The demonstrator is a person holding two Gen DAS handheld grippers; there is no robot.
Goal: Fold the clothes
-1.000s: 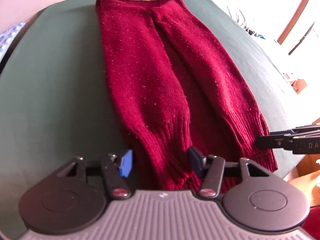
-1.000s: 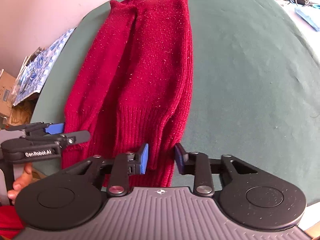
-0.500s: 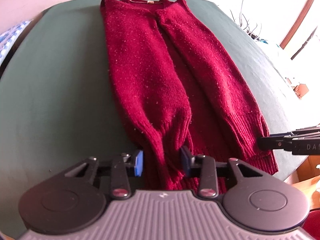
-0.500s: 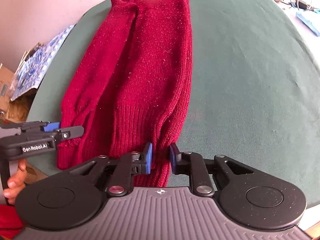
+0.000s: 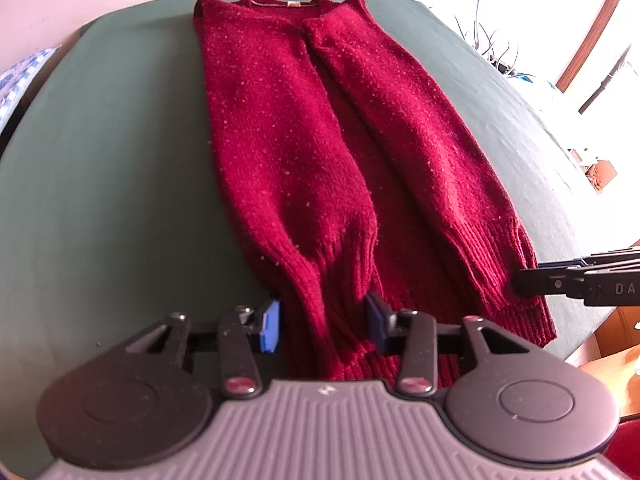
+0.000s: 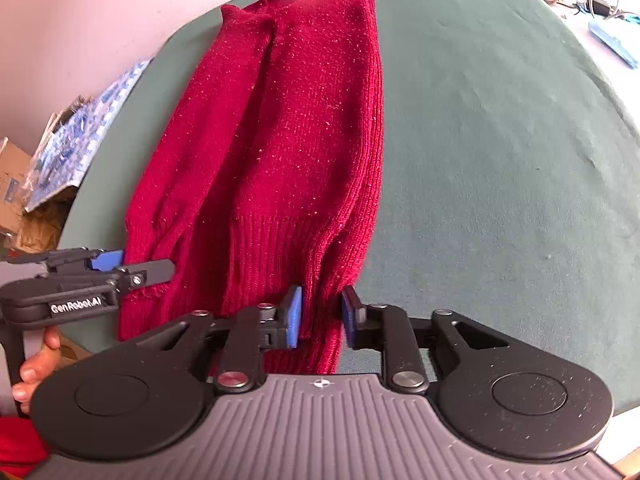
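A dark red knitted sweater [image 5: 320,152] lies lengthwise on the green-covered desk [image 5: 112,168], collar at the far end from both claws, sleeves already laid inward along the body, ribbed hem at the near edge. The left claw [image 5: 323,326] stands at the hem's left corner with the ribbed cuff and hem bunched between its blue pads [image 5: 270,330]; its jaws are opening, standing at a middling width, and a gap shows beside the left pad, so the knit sits between them unpinched. The right claw [image 6: 320,316] stands at the opposite hem corner, jaws narrow and likewise opening, with a fold of ribbed knit between the pads [image 6: 294,316]; whether the cloth is in contact with them cannot be settled, but no firm pinch is evident. Each claw's tip appears at the edge of the other's view, level with the hem, and a hand [image 6: 34,364] grips the left tool's handle. Assessment: the step in hand is taking hold of the two bottom corners, preparatory to folding the hem end up toward the collar; the lengthwise folds look done, the crosswise fold not yet begun. The next move calls for both claws to close firmly on all layers at each corner, sleeve cuff included, then lift together and carry the hem evenly away toward the collar, keeping the two corners level so the fold lands square.
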